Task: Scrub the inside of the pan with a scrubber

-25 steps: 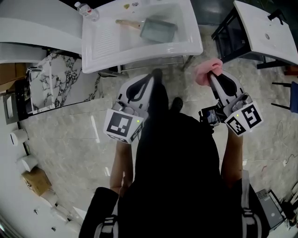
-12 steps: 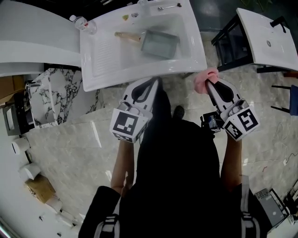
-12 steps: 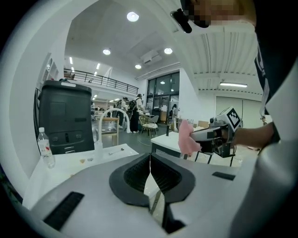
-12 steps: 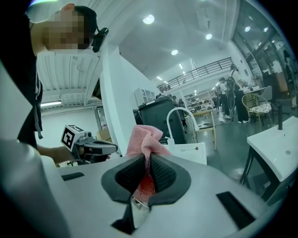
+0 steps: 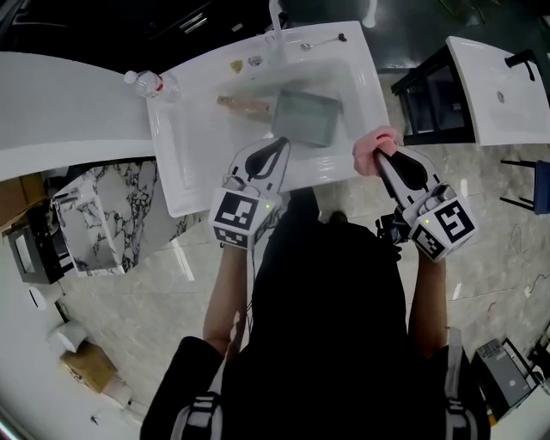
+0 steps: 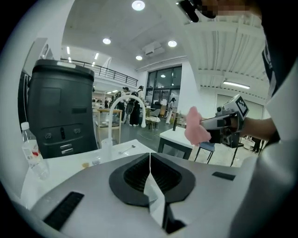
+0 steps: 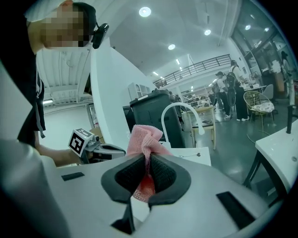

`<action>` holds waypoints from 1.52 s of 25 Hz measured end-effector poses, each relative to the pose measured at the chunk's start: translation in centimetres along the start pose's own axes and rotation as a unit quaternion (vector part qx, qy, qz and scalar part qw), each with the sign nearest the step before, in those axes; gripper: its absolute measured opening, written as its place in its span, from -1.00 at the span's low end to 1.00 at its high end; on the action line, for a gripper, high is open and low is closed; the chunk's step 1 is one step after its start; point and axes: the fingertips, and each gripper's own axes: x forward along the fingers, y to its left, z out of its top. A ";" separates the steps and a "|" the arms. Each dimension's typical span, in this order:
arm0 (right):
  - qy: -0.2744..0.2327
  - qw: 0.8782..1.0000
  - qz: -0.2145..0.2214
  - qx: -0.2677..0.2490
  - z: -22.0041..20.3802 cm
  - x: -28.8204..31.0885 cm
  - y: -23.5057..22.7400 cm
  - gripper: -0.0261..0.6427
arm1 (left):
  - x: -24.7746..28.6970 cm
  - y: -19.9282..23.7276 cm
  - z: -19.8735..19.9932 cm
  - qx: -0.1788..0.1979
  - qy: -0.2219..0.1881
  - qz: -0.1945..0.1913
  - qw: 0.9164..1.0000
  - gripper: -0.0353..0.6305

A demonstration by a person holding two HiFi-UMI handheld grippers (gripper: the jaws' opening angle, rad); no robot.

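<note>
While you hold both units at the sink, count two grippers, one pan, one scrubber, one bottle, one faucet and two white sinks.

1. Left gripper (image 5: 281, 146): its jaws are fully closed against each other and carry nothing. Its tips lie over the near rim of the sink (image 5: 172, 172).
2. Right gripper (image 5: 379, 156): its jaws are clamped on the pink scrubber (image 5: 375, 143), which bunches out beyond the tips. This unit sits just off the sink's near right corner.
3. Pan (image 5: 307, 118): it lies in the sink basin, just ahead of the left gripper's tips and ahead-left of the right gripper. Its wooden handle (image 5: 241, 105) points left.
4. Bottle (image 5: 150, 83): it lies on the sink's far left corner, ahead-left of the left gripper.
5. Faucet (image 5: 275, 21): it stands at the sink's far edge, beyond the pan.
6. Second sink (image 5: 503, 86): it stands well to the right of the right gripper.

Compared with one second ago, both grippers are closer to the sink: the left gripper's tips were short of the near rim then and now overlap it. Neither grip has changed.
</note>
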 end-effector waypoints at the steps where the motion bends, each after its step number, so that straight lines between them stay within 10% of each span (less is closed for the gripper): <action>1: 0.004 1.000 -0.005 0.003 0.0 0.9 -0.3 -0.81 | 0.6 1.1 -0.7 -0.006 0.011 -0.002 1.000 -0.79; 12: 0.070 0.997 -0.033 0.017 -2.6 9.3 -1.9 -0.81 | 6.5 13.4 -9.5 0.079 0.131 -0.029 0.988 -0.79; 29: 0.146 0.987 -0.053 0.029 -11.0 16.1 -5.9 -0.81 | 12.3 23.9 -19.8 0.323 0.268 -0.106 0.901 -0.79; 36: 0.186 0.980 -0.050 0.042 -14.7 18.4 -6.9 -0.81 | 12.5 23.5 -21.3 0.344 0.278 -0.166 0.881 -0.76; 38: 0.197 0.978 -0.049 0.046 -15.7 19.0 -7.2 -0.81 | 12.4 23.5 -21.8 0.343 0.285 -0.181 0.877 -0.45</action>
